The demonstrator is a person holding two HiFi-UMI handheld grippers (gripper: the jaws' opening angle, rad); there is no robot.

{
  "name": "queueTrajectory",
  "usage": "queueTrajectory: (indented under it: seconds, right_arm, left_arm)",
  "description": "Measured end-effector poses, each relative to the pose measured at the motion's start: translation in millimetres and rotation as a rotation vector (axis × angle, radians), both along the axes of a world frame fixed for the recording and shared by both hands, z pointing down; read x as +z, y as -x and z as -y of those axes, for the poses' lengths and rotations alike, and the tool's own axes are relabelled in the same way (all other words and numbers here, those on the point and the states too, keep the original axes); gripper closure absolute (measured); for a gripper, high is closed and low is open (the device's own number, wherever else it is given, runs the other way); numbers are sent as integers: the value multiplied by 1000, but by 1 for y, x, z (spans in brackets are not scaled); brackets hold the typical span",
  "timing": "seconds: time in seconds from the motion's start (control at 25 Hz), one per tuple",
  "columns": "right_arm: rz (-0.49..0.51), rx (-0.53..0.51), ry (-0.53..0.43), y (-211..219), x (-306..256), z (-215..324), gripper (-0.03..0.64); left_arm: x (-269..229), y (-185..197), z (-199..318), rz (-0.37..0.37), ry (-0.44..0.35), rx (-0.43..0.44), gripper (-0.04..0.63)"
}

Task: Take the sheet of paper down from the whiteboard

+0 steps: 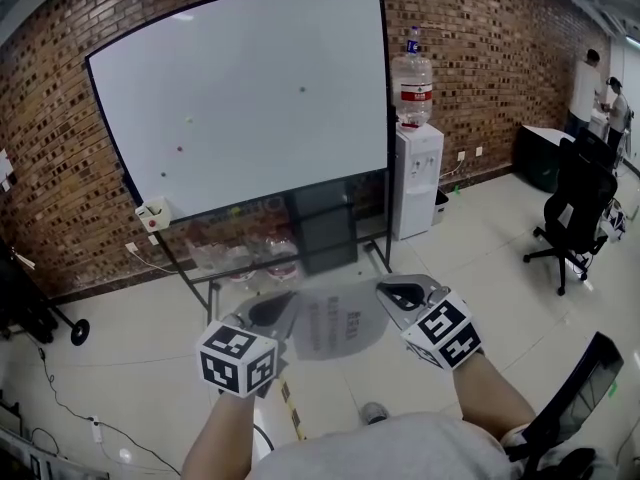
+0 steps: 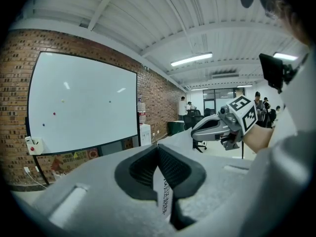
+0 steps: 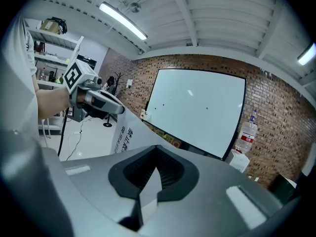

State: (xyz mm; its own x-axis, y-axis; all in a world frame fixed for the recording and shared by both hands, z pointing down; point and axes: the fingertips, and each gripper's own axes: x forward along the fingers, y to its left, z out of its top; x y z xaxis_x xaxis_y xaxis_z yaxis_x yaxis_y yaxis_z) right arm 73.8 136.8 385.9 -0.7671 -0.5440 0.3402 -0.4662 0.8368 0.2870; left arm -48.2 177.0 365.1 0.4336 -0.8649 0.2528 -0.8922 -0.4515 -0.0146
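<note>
A sheet of paper [image 1: 338, 320] with a line of black print hangs stretched between my two grippers, well clear of the whiteboard [image 1: 240, 98]. My left gripper [image 1: 268, 314] is shut on the sheet's left edge and my right gripper [image 1: 401, 294] is shut on its right edge. The left gripper view has the paper's edge [image 2: 165, 197] pinched in the shut jaws, and the right gripper [image 2: 217, 127] shows beyond. In the right gripper view the paper [image 3: 148, 191] sits between the shut jaws and runs on to the left gripper [image 3: 101, 101]. Only a few small magnets [image 1: 302, 90] are on the board.
The whiteboard stands on a metal frame against a brick wall. A water dispenser [image 1: 415, 173] stands to its right. A black office chair [image 1: 572, 213] is at the right and another chair's back [image 1: 580, 388] at the bottom right. Two people [image 1: 600, 93] stand far right. Cables lie on the floor at left.
</note>
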Motion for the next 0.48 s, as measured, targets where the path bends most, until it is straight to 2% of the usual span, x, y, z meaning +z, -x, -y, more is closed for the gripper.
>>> queueTrajectory:
  seconds: [0.48]
  right_arm:
    - [3, 0, -6, -3, -4, -9, 615]
  left_arm:
    - [-2, -7, -9, 6, 2, 20, 594]
